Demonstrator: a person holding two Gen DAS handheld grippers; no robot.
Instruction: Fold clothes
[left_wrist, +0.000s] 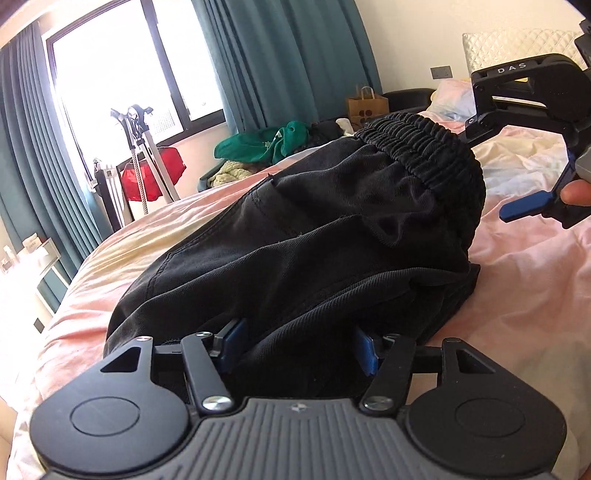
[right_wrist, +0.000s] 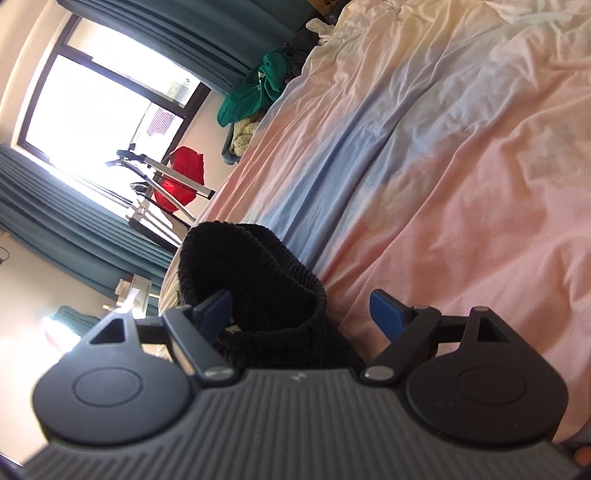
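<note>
Black trousers (left_wrist: 332, 236) with a gathered elastic waistband (left_wrist: 417, 147) lie bunched on the pink bed sheet (left_wrist: 517, 295). My left gripper (left_wrist: 299, 347) is at their near end. Its blue fingers (left_wrist: 232, 341) are apart, with dark cloth bulging between and over them, so it is open. At the far end my right gripper (left_wrist: 498, 166) stands by the waistband, wide open. In the right wrist view the waistband (right_wrist: 258, 266) sits partly between the right gripper (right_wrist: 301, 312) fingers; the left fingertip (right_wrist: 214, 308) overlaps it and the right one is over bare sheet (right_wrist: 443, 184).
A green garment (left_wrist: 266, 144) and other clothes are heaped past the bed's far edge, with a paper bag (left_wrist: 365, 105) behind. A red bag (left_wrist: 155, 173) and a metal stand (left_wrist: 147, 155) are by the window. Pillows (left_wrist: 454, 99) lie at the headboard. A fingertip (left_wrist: 576, 194) holds the right gripper.
</note>
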